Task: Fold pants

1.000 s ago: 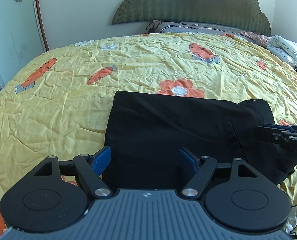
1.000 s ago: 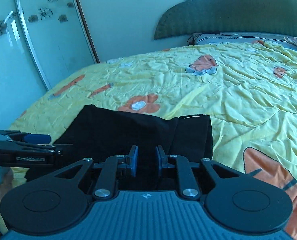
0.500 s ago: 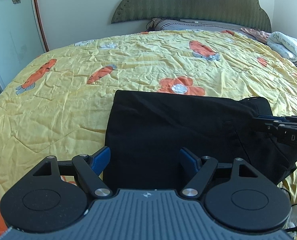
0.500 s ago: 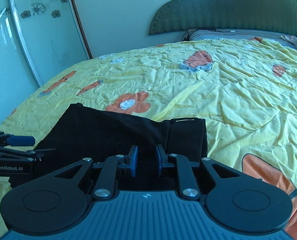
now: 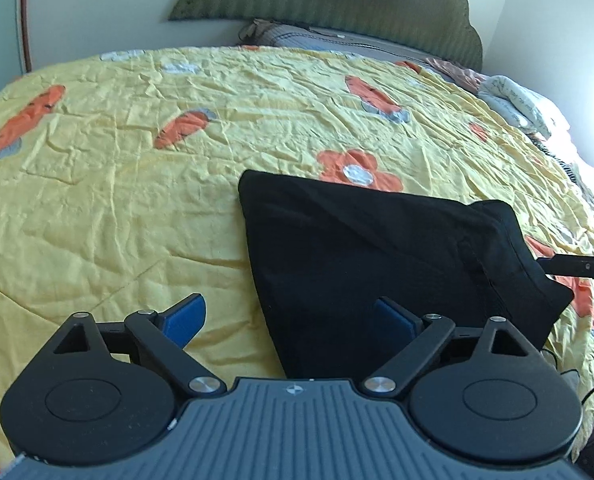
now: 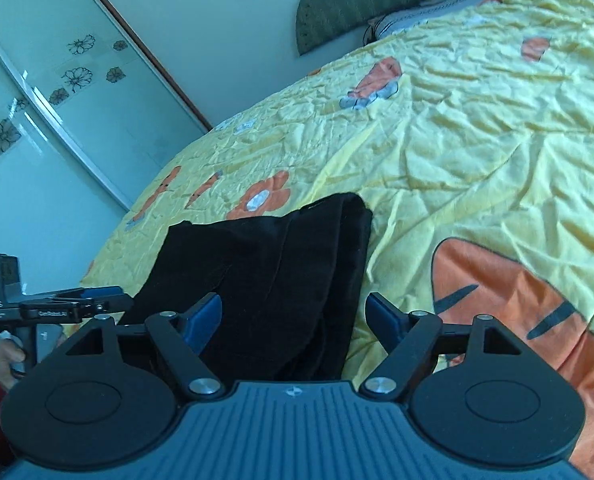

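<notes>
The black pants [image 5: 377, 256] lie folded into a compact rectangle on the yellow carrot-print bedspread [image 5: 137, 200], near the bed's front edge. The left gripper [image 5: 293, 316] hovers with its blue pads spread wide over the pants' left edge, holding nothing. The right gripper [image 6: 293, 316] hovers likewise spread over their right edge. A green headboard [image 5: 337, 4] stands behind.

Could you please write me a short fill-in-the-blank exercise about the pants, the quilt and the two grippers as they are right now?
1. The folded pants are ____ in colour.
2. They lie on a ____ quilt printed with orange carrots and flowers.
3. Both the left gripper and the right gripper have their jaws ____.
4. At the far end of the bed stands a dark green ____.

Missing words: black; yellow; open; headboard
</notes>
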The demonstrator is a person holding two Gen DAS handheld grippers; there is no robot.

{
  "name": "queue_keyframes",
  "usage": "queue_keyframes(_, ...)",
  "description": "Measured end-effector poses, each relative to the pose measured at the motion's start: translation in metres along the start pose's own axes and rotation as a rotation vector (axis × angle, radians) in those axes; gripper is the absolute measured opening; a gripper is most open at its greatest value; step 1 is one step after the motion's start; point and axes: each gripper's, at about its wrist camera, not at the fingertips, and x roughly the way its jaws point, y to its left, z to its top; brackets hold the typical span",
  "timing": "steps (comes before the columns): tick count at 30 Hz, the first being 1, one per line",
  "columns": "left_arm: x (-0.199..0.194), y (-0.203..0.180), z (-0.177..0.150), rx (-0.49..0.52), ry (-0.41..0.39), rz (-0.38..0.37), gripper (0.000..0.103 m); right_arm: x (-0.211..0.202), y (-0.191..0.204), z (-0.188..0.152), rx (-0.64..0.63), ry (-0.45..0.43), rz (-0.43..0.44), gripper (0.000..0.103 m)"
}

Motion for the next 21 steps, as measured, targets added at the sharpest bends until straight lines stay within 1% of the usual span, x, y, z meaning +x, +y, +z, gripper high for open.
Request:
queue_keyframes(4, 0.016, 0.02, -0.004, -0.066, 0.061, -0.156, 0.09, 0.015, -0.013, 0.0, 0.043, 0.073, 0.061, 0.079)
queue_keyframes(5, 0.019, 0.024, -0.005, -0.082, 0.068, -0.181, 0.091, 0.018, -0.015, 0.0, 0.05, 0.081, 0.097, 0.08)
queue_keyframes(6, 0.019, 0.026, -0.005, -0.087, 0.055, -0.206, 0.091, 0.02, -0.017, 0.002, 0.058, 0.091, 0.128, 0.08)
queue_keyframes(11, 0.031, 0.037, 0.0, -0.149, 0.06, -0.356, 0.091, 0.042, -0.029, 0.014, 0.11, 0.104, 0.24, 0.079)
queue_keyframes(13, 0.036, 0.041, 0.003, -0.196, 0.056, -0.399, 0.09, 0.051, -0.028, 0.02, 0.106, 0.102, 0.255, 0.079)
queue_keyframes(14, 0.039, 0.043, 0.004, -0.217, 0.054, -0.416, 0.089, 0.055, -0.027, 0.023, 0.103, 0.1, 0.251, 0.077)
queue_keyframes(15, 0.041, 0.044, 0.005, -0.239, 0.051, -0.428, 0.085, 0.059, -0.025, 0.024, 0.102, 0.102, 0.244, 0.075)
queue_keyframes(16, 0.042, 0.045, 0.005, -0.255, 0.048, -0.436, 0.083, 0.062, -0.024, 0.026, 0.101, 0.103, 0.236, 0.069)
queue_keyframes(17, 0.044, 0.046, 0.006, -0.264, 0.047, -0.439, 0.077, 0.065, -0.025, 0.027, 0.108, 0.102, 0.228, 0.059)
queue_keyframes(18, 0.045, 0.046, 0.006, -0.27, 0.05, -0.431, 0.064, 0.066, -0.027, 0.027, 0.121, 0.102, 0.215, 0.051)
queue_keyframes(19, 0.045, 0.046, 0.006, -0.272, 0.051, -0.41, 0.056, 0.067, -0.029, 0.026, 0.131, 0.105, 0.202, 0.038)
queue_keyframes(20, 0.045, 0.046, 0.006, -0.268, 0.053, -0.396, 0.043, 0.067, -0.031, 0.024, 0.141, 0.102, 0.205, 0.037)
queue_keyframes(21, 0.045, 0.047, 0.005, -0.267, 0.058, -0.384, 0.034, 0.065, -0.032, 0.023, 0.149, 0.096, 0.207, 0.036)
